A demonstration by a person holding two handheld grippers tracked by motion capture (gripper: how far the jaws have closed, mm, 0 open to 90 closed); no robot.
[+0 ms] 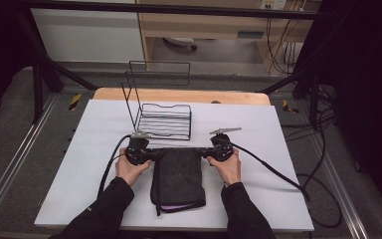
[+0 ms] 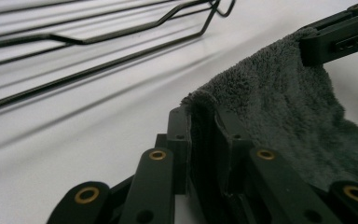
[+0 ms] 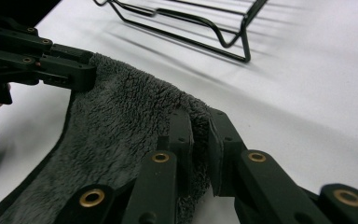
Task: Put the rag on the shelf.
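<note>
High view: a person at a white table (image 1: 79,164) holds a dark grey towel (image 1: 178,172) by its two far corners, one corner pinched in the left gripper (image 1: 140,151) and the other in the right gripper (image 1: 218,148), so that the far edge is stretched between the two hands while the rest of the cloth lies flat on the table toward the person. A purple strip peeks out at the near edge of the towel, which suggests it is folded over on itself. In the left gripper view the jaws stand clamped on a bunched corner of the towel (image 2: 279,107), with the pile squeezed up between the pads; in the right gripper view the jaws are likewise closed on the opposite corner (image 3: 121,121). Gripping both corners at once looks meant to keep the edge taut and square for a lift or a further fold. Just beyond the grippers stands a black wire rack (image 1: 161,119), apart from the towel, a likely place for the cloth.
</note>
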